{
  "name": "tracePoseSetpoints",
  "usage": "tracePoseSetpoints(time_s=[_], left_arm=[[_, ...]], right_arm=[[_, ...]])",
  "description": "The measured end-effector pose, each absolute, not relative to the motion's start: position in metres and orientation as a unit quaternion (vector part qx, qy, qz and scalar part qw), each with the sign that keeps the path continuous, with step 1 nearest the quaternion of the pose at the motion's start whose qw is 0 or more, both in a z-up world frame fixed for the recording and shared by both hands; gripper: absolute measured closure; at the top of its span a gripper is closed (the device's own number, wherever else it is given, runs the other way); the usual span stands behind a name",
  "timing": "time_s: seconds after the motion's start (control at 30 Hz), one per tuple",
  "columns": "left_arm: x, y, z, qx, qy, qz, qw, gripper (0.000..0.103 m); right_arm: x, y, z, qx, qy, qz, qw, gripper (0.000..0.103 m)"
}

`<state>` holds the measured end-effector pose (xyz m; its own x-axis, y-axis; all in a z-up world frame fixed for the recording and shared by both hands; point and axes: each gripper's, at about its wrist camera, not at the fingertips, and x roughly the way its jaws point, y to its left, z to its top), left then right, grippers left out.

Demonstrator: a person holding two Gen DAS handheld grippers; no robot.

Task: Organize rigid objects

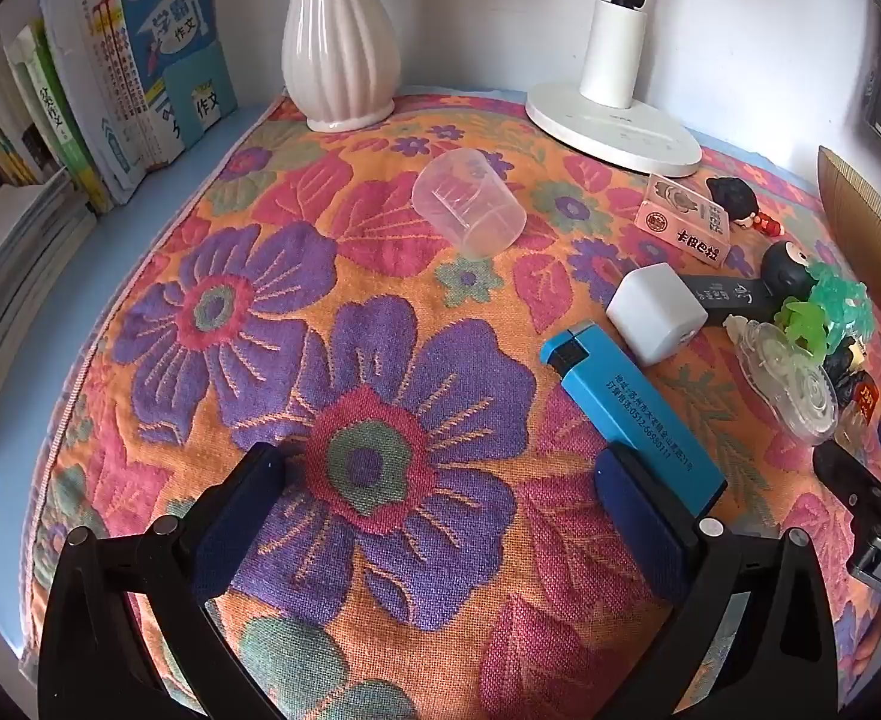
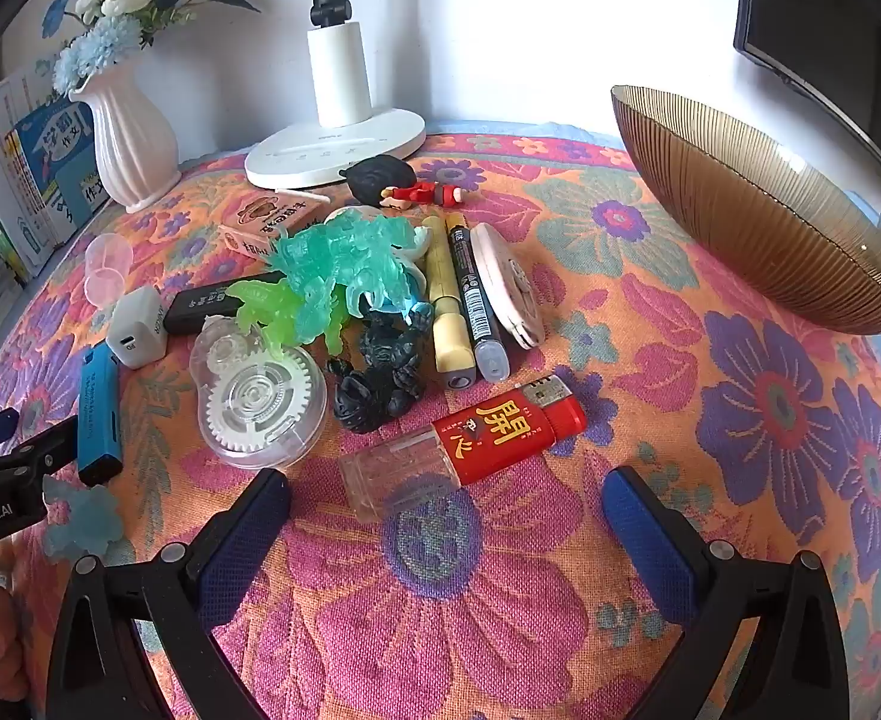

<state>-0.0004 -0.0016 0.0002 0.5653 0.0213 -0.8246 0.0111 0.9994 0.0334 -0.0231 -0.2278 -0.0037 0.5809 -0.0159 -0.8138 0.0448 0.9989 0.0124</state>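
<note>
Where trinkets crowd it, floral cloth (image 2: 560,630) against white wall (image 2: 530,30).

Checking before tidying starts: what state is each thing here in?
Left gripper: open, empty.
Right gripper: open, empty.
Measuring cup: on its side.
Bowl: tilted, looks empty.
Vase: upright, holding flowers.
Red lighter: lying flat.
Blue lighter: lying flat.
Black marker: capped, lying flat.

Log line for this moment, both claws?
left claw: open, empty | right claw: open, empty, before red lighter | ribbed brown bowl: empty
</note>
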Motion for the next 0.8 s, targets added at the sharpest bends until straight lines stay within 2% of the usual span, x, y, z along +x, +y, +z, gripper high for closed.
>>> tracePoseSetpoints(time_s=[0.3, 0.5, 0.6, 0.73, 0.8], left_arm=[[-0.037, -0.004, 0.008, 0.020, 0.490, 0.002, 0.871, 0.001], [-0.102, -0.005, 0.043, 0.032, 0.431, -0.019, 0.902, 0.001], [-0.125, -0.005, 0.074, 0.024, 0.394, -0.026, 0.918, 0.001], [-0.157, -0.005, 0.112, 0.023, 0.350, -0.018, 0.936, 0.001], [-0.169, -0.008, 0.124, 0.035, 0.341, -0.013, 0.939, 0.001]], right_arm=[[-0.043, -0.233, 0.002, 0.027, 0.495, -0.013, 0.869, 0.000], [-0.100, -0.230, 0.009, 0.032, 0.502, -0.008, 0.865, 0.000], [-0.136, -0.232, 0.040, 0.058, 0.440, -0.009, 0.896, 0.000], [-0.179, -0.224, 0.097, 0.024, 0.350, -0.024, 0.936, 0.000], [-0.194, -0.222, 0.113, 0.025, 0.334, -0.020, 0.942, 0.000]])
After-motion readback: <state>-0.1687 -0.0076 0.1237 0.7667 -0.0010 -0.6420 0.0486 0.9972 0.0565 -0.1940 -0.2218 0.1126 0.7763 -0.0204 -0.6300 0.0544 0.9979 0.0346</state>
